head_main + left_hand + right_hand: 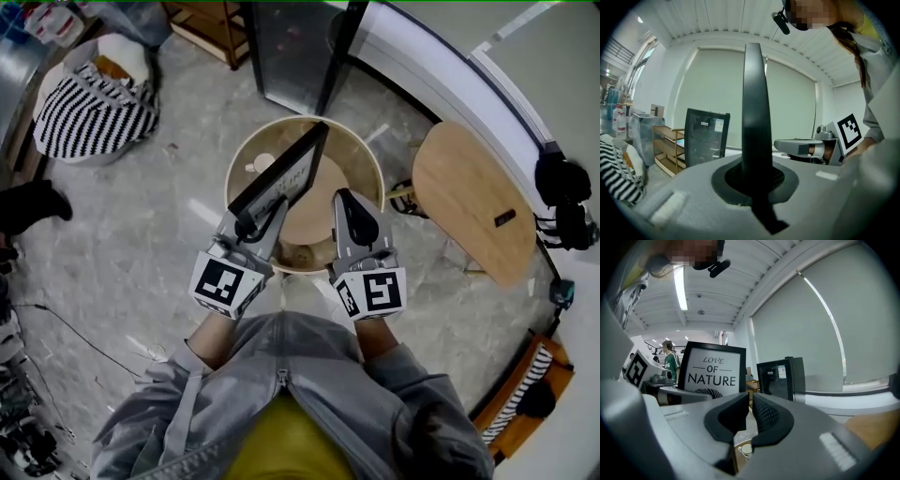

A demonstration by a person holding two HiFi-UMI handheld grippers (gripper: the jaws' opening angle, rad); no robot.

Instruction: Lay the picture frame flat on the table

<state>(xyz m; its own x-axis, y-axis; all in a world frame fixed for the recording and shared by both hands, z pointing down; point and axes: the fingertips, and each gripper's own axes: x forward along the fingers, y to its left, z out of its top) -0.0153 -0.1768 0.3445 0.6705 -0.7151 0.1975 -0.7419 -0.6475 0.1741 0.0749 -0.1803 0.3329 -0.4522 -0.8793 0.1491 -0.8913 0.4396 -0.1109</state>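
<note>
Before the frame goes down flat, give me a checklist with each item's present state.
1. Left gripper clamped on the picture frame: ok. The frame's edge sits between its closed fingers.
2. Right gripper free to assist: ok. Its fingers are slightly apart with nothing between them.
3. Frame lying flat: not ok. It is held tilted over the round table.
4. Frame's lower edge resting on the table: cannot tell.
5. Landing spot clear: cannot tell. A small white cup sits on the table close to the frame and may be in the way.
</note>
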